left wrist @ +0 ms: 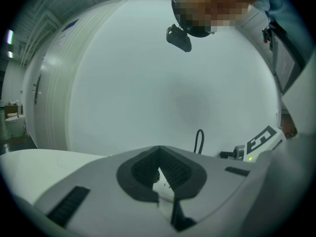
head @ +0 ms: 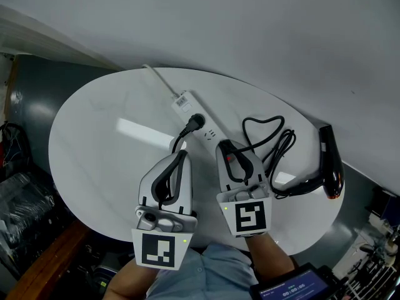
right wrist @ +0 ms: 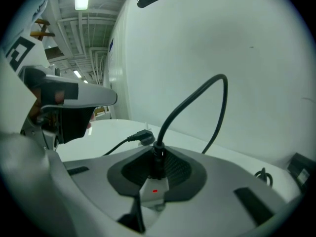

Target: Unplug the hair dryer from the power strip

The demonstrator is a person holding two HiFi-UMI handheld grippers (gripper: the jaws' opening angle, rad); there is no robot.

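A white power strip [head: 185, 105] lies aslant across the white round table [head: 100, 161]. The black hair dryer [head: 331, 161] rests at the table's right edge, its cord [head: 270, 144] looping back to my right gripper [head: 229, 149]. In the right gripper view, my right gripper [right wrist: 158, 154] is shut on the hair dryer's black plug [right wrist: 158, 161], which stands in the strip's near end beside a red light [right wrist: 155, 191]. My left gripper [head: 183, 155] sits just left of the strip. Its jaws [left wrist: 159, 152] meet with nothing between them.
A second black plug [head: 197, 121] sits in the strip farther along, and its cable runs under my left gripper. The same plug [right wrist: 144, 137] shows in the right gripper view. A white wall stands behind the table. A device with a screen [head: 294, 289] is at the bottom right.
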